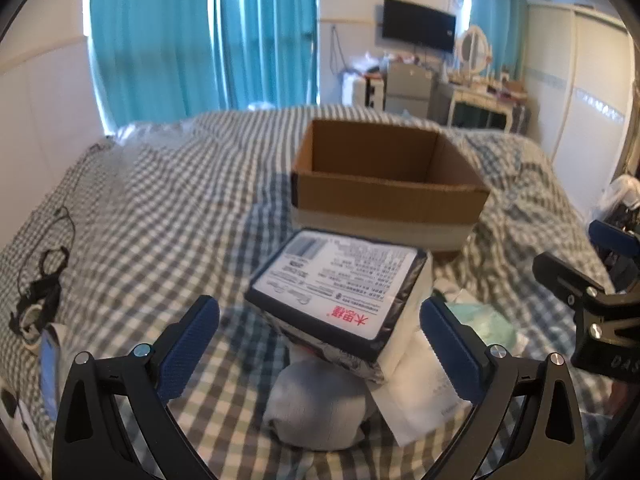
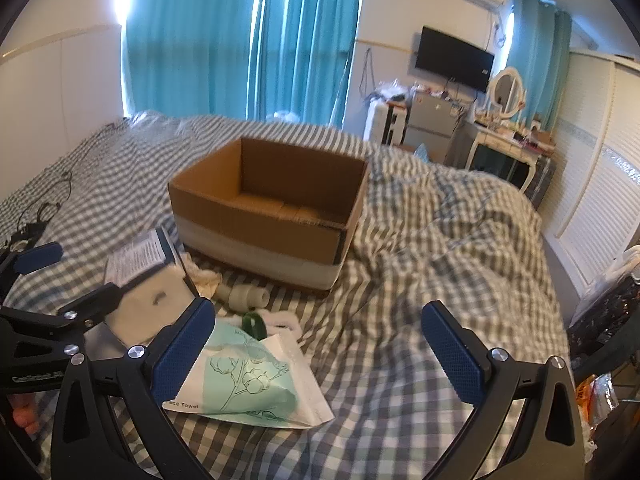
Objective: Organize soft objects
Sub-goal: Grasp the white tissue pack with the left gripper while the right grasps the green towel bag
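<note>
An open cardboard box stands on the checked bed; it also shows in the right wrist view. In front of it lies a pile of soft items. A dark-edged wrapped pack with a white label leans on a grey rolled bundle. My left gripper is open, its fingers either side of the pack, not touching it. A mint face-towel pack lies beside a white roll. My right gripper is open and empty over the bed, right of the towel pack.
Cables and a dark strap lie on the bed at the left. The bedspread is rumpled right of the box. A dresser with mirror and wardrobe stand beyond the bed.
</note>
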{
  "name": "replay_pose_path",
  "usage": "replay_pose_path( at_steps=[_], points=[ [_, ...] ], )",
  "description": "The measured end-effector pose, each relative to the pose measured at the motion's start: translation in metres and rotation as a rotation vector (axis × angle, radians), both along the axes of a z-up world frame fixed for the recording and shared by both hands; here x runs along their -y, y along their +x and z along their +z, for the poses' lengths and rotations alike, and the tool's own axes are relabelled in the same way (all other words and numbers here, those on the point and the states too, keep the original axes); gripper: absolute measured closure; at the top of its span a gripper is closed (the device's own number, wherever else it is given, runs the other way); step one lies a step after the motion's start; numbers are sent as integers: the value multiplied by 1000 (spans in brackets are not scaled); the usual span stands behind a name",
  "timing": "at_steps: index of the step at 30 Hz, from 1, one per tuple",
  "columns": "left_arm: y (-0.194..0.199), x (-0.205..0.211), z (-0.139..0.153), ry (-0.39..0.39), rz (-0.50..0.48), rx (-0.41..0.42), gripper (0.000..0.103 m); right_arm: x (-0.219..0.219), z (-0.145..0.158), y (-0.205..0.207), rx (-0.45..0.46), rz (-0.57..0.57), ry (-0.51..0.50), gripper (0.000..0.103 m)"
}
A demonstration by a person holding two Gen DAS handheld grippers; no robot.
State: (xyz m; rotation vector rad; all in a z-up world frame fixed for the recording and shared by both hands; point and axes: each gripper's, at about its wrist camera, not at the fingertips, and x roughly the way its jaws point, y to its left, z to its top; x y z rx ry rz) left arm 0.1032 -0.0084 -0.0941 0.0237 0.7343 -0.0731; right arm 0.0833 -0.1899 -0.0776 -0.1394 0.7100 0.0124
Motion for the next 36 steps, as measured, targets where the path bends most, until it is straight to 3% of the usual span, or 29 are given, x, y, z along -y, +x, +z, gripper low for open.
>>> replay_pose_path(
  at_steps=[6, 8, 9, 10, 14, 19, 21, 23, 28, 33, 36],
  points=[
    [19, 7, -19, -16, -28, -49, 3, 2, -22, 16, -73, 20, 32, 0],
    [22, 7, -21, -15, -42, -50, 14, 3, -27, 20, -91, 25, 46, 0],
    [24, 8, -22, -20, -59, -54, 31, 4, -29, 22, -101, 28, 52, 0],
    [25, 8, -22, -23, -72, -57, 41, 4, -30, 22, -110, 33, 58, 0],
    [27, 10, -22, -5, -98, -35, 58, -1, -43, 27, -177, 71, 92, 3],
    [25, 5, -18, -13, -114, -20, 75, -8, -65, 35, -293, 121, 126, 21],
    [23, 3, -16, -19, -114, -11, 78, -9, -74, 38, -345, 145, 162, 33],
    [22, 0, -12, -20, -110, 0, 81, -10, -83, 39, -379, 158, 185, 55],
    [18, -8, -1, -33, -102, 19, 86, -11, -76, 32, -342, 155, 170, 82],
    [12, -10, 16, -33, -107, 62, 89, -9, -47, 21, -238, 144, 157, 88],
    [12, -11, 31, -29, -112, 101, 98, -2, -27, 21, -184, 132, 153, 90]
  ],
)
